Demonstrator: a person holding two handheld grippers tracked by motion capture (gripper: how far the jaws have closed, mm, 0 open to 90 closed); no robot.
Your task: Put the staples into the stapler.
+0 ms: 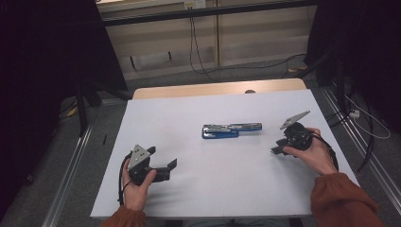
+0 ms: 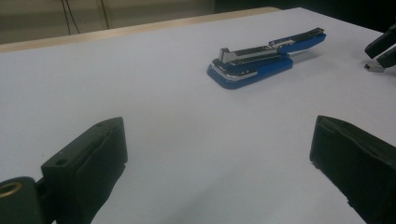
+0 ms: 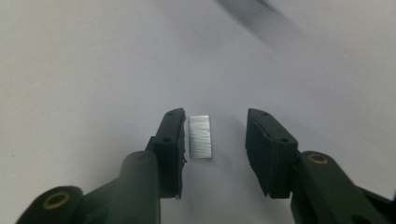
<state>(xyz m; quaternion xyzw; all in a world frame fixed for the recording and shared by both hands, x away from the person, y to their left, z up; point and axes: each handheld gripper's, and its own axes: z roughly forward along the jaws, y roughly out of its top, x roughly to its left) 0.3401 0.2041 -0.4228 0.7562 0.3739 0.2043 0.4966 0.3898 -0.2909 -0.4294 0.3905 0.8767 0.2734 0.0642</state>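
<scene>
The strip of staples [image 3: 200, 136] lies flat on the white worktop [image 1: 189, 189], between the jaws of our right gripper [image 3: 214, 140], just beside one pad, not yet pinched. So we judge the pickup only begun. The blue stapler [image 1: 231, 130] waits opened out in the middle, nothing loaded yet. Our left gripper [image 2: 219, 163] rests apart, jaws spread wide and holding nothing.
</scene>
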